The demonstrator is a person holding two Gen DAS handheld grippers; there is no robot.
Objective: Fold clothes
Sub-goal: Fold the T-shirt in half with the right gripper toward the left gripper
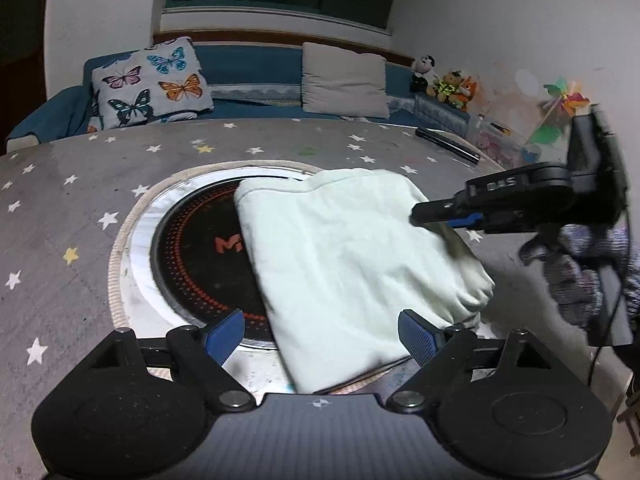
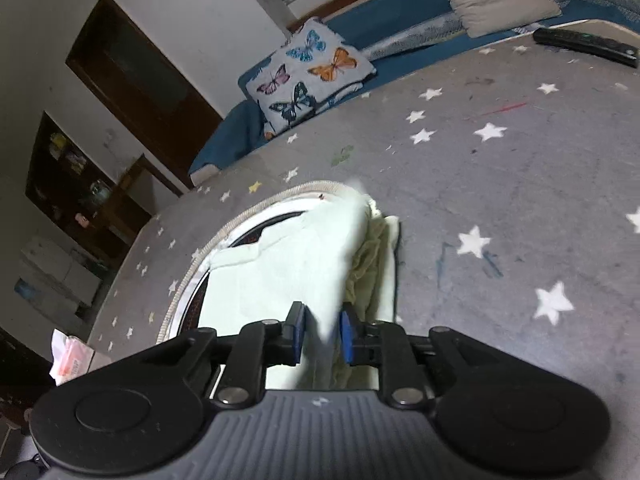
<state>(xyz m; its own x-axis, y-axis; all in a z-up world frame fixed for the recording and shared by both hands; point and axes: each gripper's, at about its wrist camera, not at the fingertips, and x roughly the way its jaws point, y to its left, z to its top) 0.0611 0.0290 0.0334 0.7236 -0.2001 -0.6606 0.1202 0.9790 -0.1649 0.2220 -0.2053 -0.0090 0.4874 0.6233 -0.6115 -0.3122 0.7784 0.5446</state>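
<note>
Closest to me, the left gripper (image 1: 322, 334) hangs with its blue pads spread wide, holding nothing; the near edge of the pale green garment (image 1: 348, 264) lies between and just beyond them, untouched as far as I can see. The right gripper (image 2: 322, 336) comes in from the right side with its pads drawn close together around a raised ridge of that cloth. The blur there keeps me from saying whether they pinch it firmly or are just closing or letting go, though it looks like a light hold on the garment's right-hand edge.

The garment itself sits as a compact, roughly rectangular packet, with layers stacked and bunched along its right side. It lies partly on the grey star-patterned table cover (image 1: 80, 208) and partly over the round black cooktop (image 1: 200, 256) sunk into the table's middle.

I judge the folding well advanced: the piece is already doubled over into a small bundle. What seems left is one more fold or a tidy of that bunched right edge, then smoothing it flat.

Farther off, a remote control (image 2: 586, 46) lies at the table's far edge, and a butterfly cushion (image 1: 154, 80) rests on the blue sofa behind.
</note>
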